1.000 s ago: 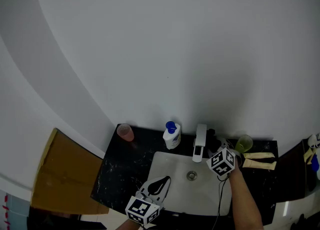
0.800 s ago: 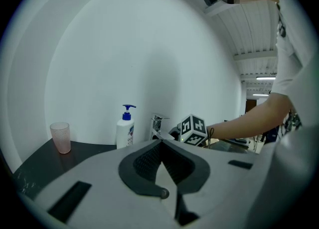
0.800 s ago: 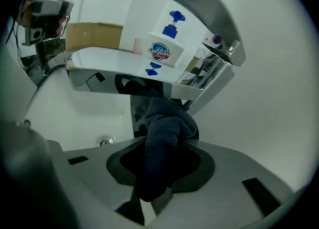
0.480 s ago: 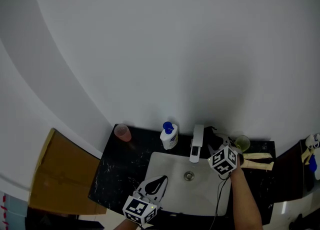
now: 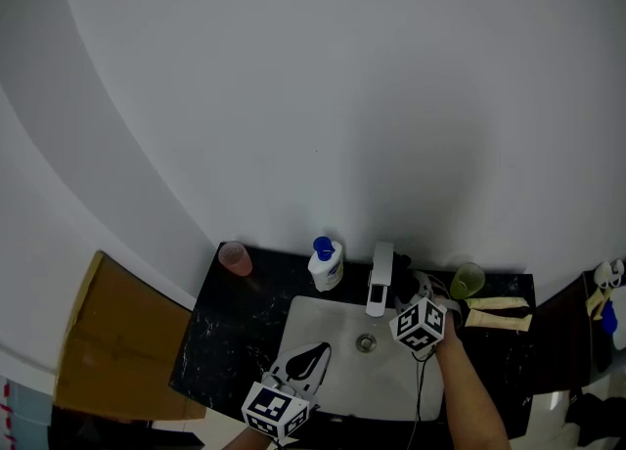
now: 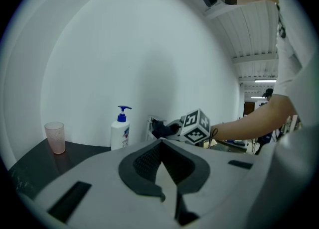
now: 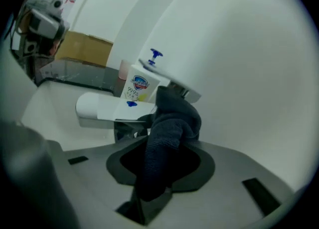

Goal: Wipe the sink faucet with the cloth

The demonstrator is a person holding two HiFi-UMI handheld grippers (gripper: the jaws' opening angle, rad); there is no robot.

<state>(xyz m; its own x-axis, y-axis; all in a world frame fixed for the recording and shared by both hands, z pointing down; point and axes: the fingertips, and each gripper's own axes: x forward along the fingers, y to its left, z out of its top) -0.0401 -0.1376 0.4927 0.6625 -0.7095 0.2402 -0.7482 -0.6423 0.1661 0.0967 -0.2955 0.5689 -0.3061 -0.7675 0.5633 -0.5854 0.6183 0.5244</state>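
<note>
Cloth, dark and bunched, is clamped in your right gripper's jaws and sits right up against the back end of the white faucet, above the sink. Your left gripper hangs over the sink's near left side, jaws closed on nothing. The soap bottle stands just left of the faucet on the desk.

Head view was dim, flat and grey, with a soft shadow on the plain white wall above the white box-shaped faucet. Gripper views were fisheye with dark vignetted corners and soft near jaws. The ceiling strip light glared.
</note>
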